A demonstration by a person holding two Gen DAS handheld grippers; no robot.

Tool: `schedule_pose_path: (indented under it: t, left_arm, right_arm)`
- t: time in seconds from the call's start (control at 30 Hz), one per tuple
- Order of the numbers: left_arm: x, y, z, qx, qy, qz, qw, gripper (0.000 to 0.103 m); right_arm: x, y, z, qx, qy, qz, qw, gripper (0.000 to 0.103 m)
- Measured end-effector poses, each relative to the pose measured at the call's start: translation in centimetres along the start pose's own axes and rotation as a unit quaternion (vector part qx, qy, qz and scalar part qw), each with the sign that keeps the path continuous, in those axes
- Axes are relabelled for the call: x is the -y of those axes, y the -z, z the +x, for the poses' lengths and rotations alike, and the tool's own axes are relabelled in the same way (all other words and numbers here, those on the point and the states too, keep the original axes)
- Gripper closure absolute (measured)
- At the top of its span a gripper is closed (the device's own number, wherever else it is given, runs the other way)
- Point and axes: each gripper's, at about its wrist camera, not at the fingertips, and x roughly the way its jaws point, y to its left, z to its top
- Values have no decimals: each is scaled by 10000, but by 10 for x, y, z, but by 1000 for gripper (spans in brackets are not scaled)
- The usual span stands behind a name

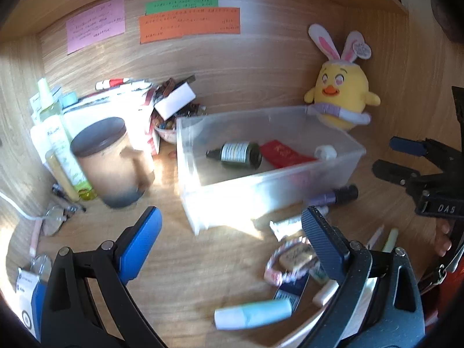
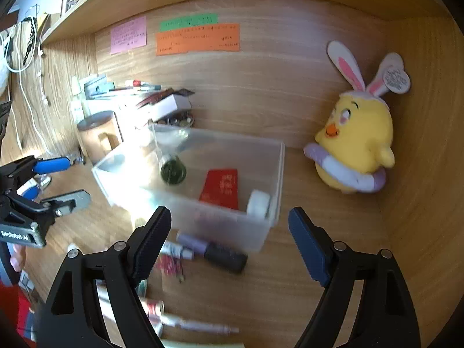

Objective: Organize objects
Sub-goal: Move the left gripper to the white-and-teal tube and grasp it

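Both hand-held grippers, left [image 1: 232,239] and right [image 2: 230,242], spread, empty. Purple tube [image 2: 213,250] at 6 o'clock of bin [image 2: 188,206]: probably light, stiff, slippery; pinch mid-barrel.

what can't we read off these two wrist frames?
- Writing on the orange note and pink note: too small in both views.
- Purple tube label: motion blur, right wrist.
- Items under the left gripper: its own finger covers them, left wrist.
- Green bottle: hazed behind the clear bin wall, right wrist.
- Bowl contents: too small.
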Motion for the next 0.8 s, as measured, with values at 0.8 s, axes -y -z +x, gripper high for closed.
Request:
schedule_pose_path:
  t: [0.8]
  left_arm:
    - [-26, 86, 11, -1246, 295, 109, 9917, 5]
  right_arm:
    - [4, 101, -12, -1187, -404, 448, 9911, 22]
